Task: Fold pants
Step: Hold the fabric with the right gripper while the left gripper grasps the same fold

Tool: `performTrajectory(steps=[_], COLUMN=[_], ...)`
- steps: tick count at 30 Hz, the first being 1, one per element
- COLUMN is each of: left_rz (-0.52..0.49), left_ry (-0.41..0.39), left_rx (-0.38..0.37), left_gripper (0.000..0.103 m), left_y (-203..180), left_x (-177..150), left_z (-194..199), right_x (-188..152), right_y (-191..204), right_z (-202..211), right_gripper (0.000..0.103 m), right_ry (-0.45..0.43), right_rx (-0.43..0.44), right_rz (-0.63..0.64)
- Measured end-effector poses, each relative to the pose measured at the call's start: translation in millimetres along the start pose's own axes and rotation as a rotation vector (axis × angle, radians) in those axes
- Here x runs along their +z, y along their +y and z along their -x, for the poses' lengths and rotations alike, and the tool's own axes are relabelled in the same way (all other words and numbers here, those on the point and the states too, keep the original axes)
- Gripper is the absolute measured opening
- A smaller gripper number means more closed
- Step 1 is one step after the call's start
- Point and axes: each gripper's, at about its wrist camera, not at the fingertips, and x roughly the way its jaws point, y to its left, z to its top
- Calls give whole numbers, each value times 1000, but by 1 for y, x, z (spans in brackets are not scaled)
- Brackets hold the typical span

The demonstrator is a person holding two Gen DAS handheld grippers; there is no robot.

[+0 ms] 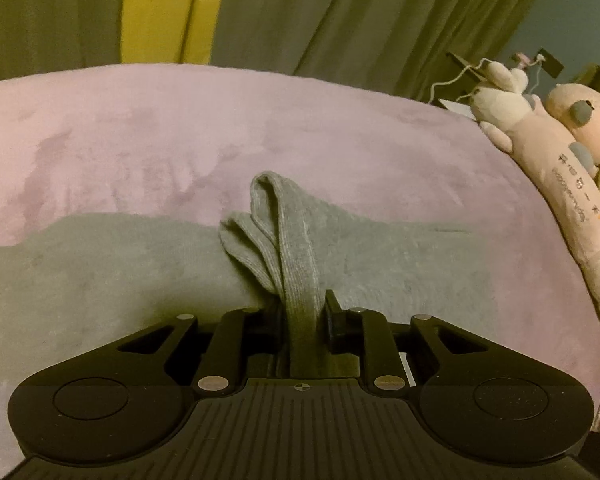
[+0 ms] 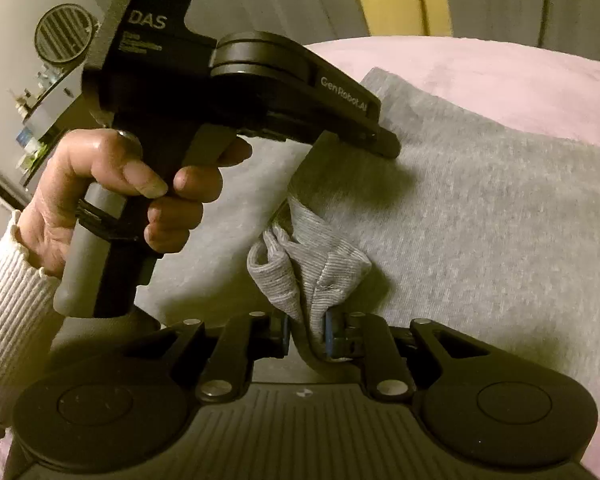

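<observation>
Ribbed grey cuff fabric fills the gap between the black fingers of the left gripper [image 1: 304, 314], which are pinched tight on it, so the cloth stands up from the jaws in a narrow folded ridge. That cuff belongs to the grey pants [image 1: 100, 264], a soft knit pair lying spread on a pink plush blanket [image 1: 140, 140] over the bed. Seen from the right wrist, the right gripper [image 2: 306, 330] is likewise clamped on a bunched ribbed cuff [image 2: 308, 264], its blue pads pressed against the cloth on both sides. From that cuff the fabric rises in a taut fold to the left gripper's tip, just above. A hand [image 2: 112, 200] in a cream ribbed sleeve [image 2: 8, 308] grasps the left gripper's handle. Plush toys [image 1: 556, 168] lie along the blanket's right edge.
</observation>
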Motion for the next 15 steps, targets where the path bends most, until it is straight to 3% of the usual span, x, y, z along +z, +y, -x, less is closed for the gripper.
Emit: performTrajectory(steps=[11, 15], left_rz=[61, 36], left_ry=[-18, -83], left_rx=[34, 35], left_gripper=[22, 19], left_y=[46, 54], left_x=[-19, -26], left_z=[17, 33], right_x=[1, 3], right_y=[22, 19], right_z=[-34, -51], right_gripper=[18, 19], right_ry=[64, 94], right_rx=[40, 42], right_rz=[57, 58])
